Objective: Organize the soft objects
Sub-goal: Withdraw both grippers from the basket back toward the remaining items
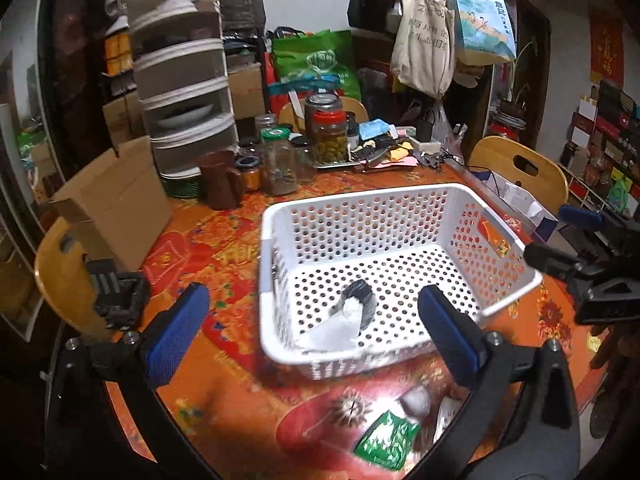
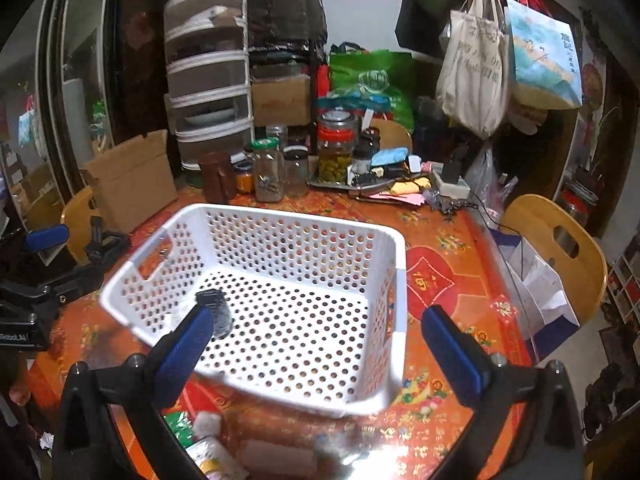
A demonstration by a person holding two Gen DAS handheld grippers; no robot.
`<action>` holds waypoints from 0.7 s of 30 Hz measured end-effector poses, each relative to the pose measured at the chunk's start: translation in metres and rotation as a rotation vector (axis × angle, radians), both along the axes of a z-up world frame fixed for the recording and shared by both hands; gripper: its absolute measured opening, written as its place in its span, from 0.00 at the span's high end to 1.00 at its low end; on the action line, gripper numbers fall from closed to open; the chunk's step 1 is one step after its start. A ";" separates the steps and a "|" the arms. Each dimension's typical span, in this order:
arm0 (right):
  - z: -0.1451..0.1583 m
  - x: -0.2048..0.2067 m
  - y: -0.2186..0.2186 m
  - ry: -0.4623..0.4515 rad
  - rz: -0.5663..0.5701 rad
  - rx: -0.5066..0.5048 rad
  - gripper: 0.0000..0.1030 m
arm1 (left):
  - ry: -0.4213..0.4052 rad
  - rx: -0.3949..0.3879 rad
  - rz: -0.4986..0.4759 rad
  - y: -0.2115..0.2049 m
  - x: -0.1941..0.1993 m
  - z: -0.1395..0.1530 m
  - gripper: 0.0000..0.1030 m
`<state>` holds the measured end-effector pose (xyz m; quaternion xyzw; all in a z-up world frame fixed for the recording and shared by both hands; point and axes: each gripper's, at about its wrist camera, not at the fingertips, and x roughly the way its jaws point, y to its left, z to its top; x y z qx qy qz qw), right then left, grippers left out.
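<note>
Left tongs [image 1: 312, 328] wide, empty | right tongs [image 2: 316, 344] wide, empty | black-and-white soft item [image 1: 348, 320] lies in white basket [image 1: 400, 196] | green packet [image 1: 384, 438] on surface near edge: likely light, limp; pinch mid-body

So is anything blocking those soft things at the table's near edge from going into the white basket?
Nothing visible does. The basket is open-topped, holding one black-and-white item. The green packet lies just before its near wall, so it only needs lifting over. Both the left gripper and right gripper are open and empty.
</note>
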<state>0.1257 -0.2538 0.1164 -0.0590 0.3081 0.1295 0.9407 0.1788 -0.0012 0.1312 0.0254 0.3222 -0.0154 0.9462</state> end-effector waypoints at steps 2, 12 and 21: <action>0.005 -0.013 -0.001 -0.019 -0.003 -0.003 0.00 | -0.018 -0.011 0.005 0.003 -0.019 0.006 0.00; 0.003 -0.090 -0.012 -0.055 0.057 0.052 0.00 | -0.046 -0.038 -0.003 0.008 -0.093 0.003 0.00; -0.026 -0.133 -0.023 -0.060 0.042 0.058 0.00 | -0.034 -0.031 0.010 0.006 -0.124 -0.024 0.00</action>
